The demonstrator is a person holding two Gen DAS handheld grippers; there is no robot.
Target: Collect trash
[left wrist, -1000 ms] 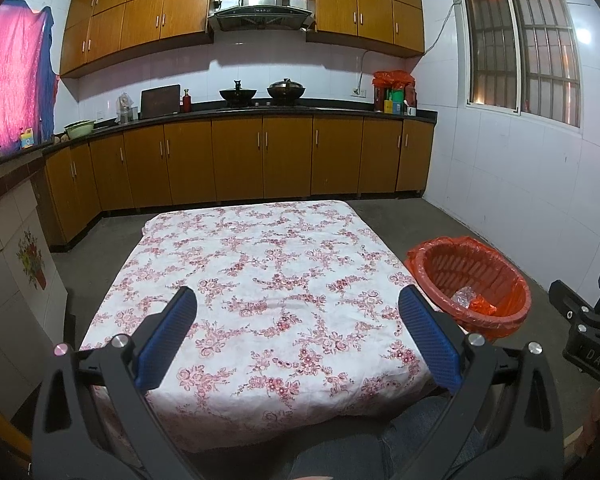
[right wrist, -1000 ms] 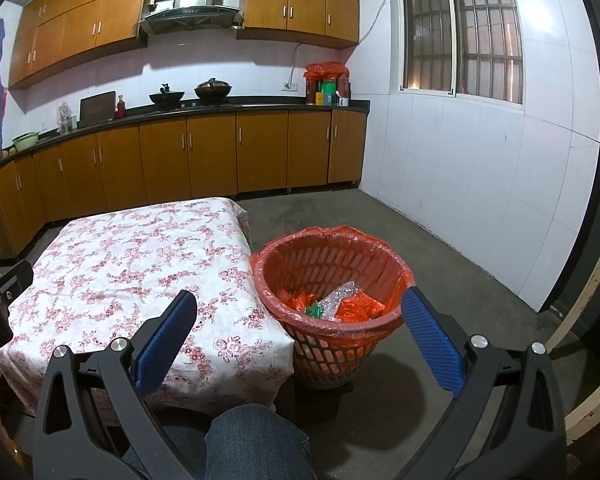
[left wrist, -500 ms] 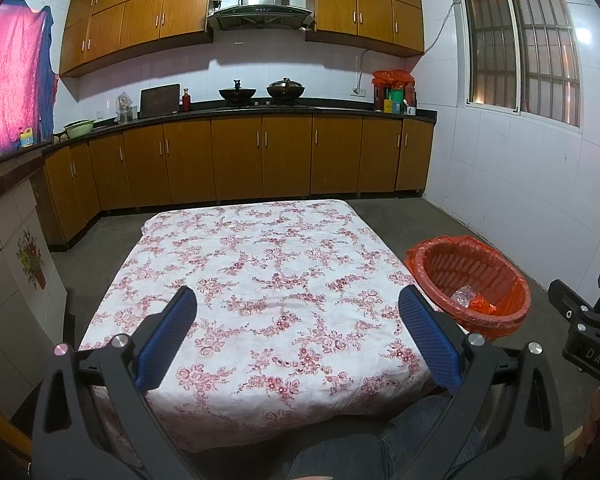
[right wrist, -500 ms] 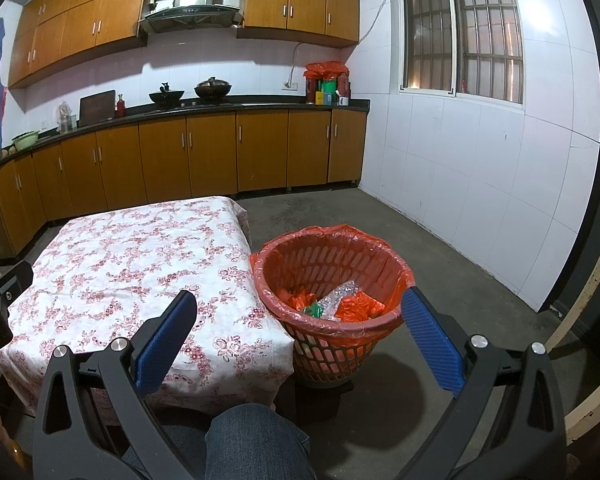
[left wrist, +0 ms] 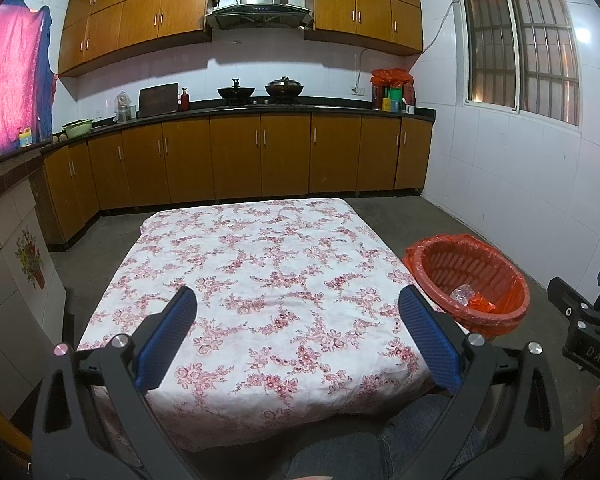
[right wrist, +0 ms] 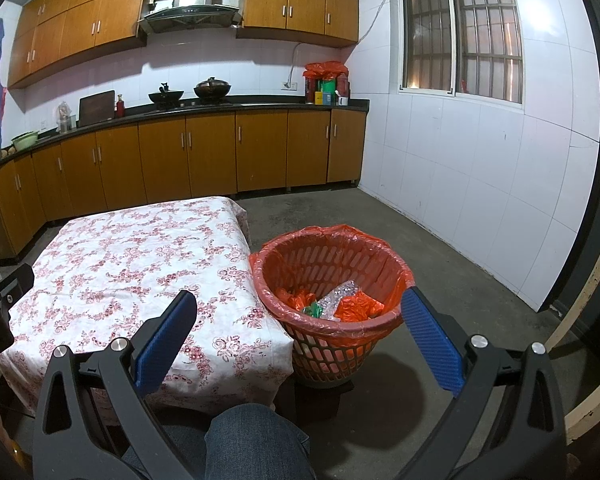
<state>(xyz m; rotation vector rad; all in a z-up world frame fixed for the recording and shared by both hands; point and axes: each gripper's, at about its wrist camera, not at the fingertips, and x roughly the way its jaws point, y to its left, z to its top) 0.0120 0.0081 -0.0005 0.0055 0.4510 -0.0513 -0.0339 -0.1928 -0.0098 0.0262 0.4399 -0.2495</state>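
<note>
An orange basket [right wrist: 332, 280] lined with an orange bag stands on the floor at the table's right edge; it also shows in the left wrist view [left wrist: 470, 280]. Crumpled clear plastic and orange wrappers [right wrist: 340, 300] lie inside it. My left gripper [left wrist: 298, 332] is open and empty above the near part of the floral tablecloth [left wrist: 260, 264]. My right gripper [right wrist: 300, 332] is open and empty, held above the basket's near rim and the table corner [right wrist: 236, 320].
Brown kitchen cabinets [left wrist: 236, 156] and a counter with pots run along the far wall. A white tiled wall [right wrist: 480, 184] with a barred window is to the right. My jeans-clad knee [right wrist: 256, 440] is below the right gripper. Grey floor surrounds the table.
</note>
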